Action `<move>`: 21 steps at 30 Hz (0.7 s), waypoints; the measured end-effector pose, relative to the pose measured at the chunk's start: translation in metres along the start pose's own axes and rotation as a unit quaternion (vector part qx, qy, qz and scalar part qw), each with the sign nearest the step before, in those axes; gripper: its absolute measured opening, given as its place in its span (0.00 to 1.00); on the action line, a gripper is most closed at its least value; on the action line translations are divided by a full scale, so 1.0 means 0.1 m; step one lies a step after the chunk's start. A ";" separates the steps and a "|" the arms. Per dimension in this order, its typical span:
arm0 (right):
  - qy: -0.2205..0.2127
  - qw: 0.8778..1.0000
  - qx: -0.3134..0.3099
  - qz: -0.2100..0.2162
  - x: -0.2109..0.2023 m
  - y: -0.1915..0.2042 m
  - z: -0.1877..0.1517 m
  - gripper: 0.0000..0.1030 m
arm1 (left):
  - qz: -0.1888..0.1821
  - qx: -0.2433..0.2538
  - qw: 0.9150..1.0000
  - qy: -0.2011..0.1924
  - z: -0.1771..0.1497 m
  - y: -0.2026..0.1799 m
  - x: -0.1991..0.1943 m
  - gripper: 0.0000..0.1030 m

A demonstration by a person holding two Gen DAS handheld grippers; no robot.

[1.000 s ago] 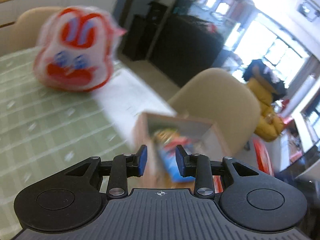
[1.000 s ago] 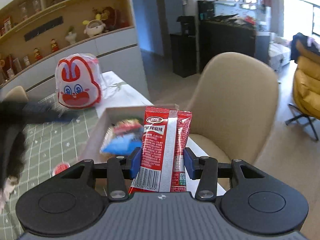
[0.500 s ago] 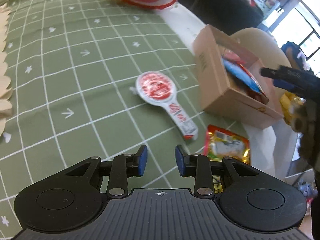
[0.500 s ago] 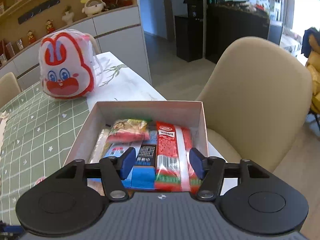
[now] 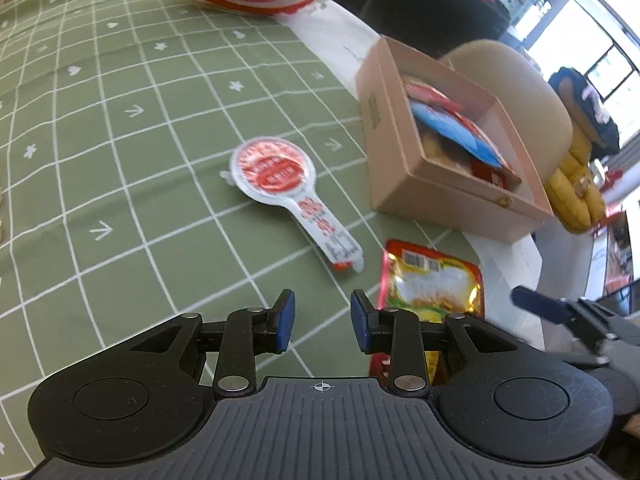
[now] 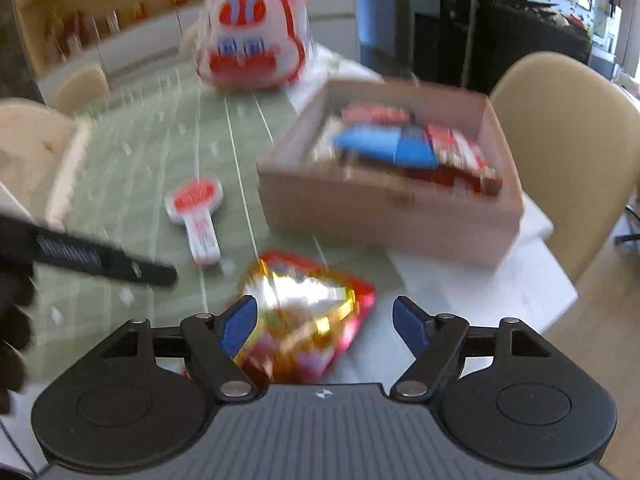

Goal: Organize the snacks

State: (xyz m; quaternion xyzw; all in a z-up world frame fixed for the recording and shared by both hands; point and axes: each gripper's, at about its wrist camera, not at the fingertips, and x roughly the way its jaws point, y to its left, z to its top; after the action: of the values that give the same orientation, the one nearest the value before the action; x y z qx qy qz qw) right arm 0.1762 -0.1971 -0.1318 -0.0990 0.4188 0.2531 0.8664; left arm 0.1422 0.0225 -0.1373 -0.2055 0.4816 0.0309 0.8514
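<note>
tongs apart on both sides, nothing gripped

our right tongs (image 6: 325, 322) hang spread wide above the foil snack pouch (image 6: 304, 320) on the bench (image 6: 480, 280); our left tongs (image 5: 322, 322) stand parted over the green grid cloth (image 5: 120, 140), the pouch just to their right. beyond lies the spoon-shaped packet (image 5: 288, 192), apart from the cardboard box (image 5: 404, 184) of snacks by the bench edge, and farther off the rabbit-face bag (image 6: 252, 44).
</note>
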 end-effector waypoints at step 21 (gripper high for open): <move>-0.032 0.999 -0.019 0.011 -0.12 -0.03 -0.01 0.73 | 0.045 0.054 0.997 -0.032 0.02 -0.12 -0.11 0.33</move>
State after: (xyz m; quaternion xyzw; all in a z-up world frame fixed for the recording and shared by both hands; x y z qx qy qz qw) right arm 0.1711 -0.2037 -0.1233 -0.1026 0.3871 0.2737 0.8745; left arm 0.1414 0.0140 -0.1237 -0.1364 0.4642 0.0502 0.8737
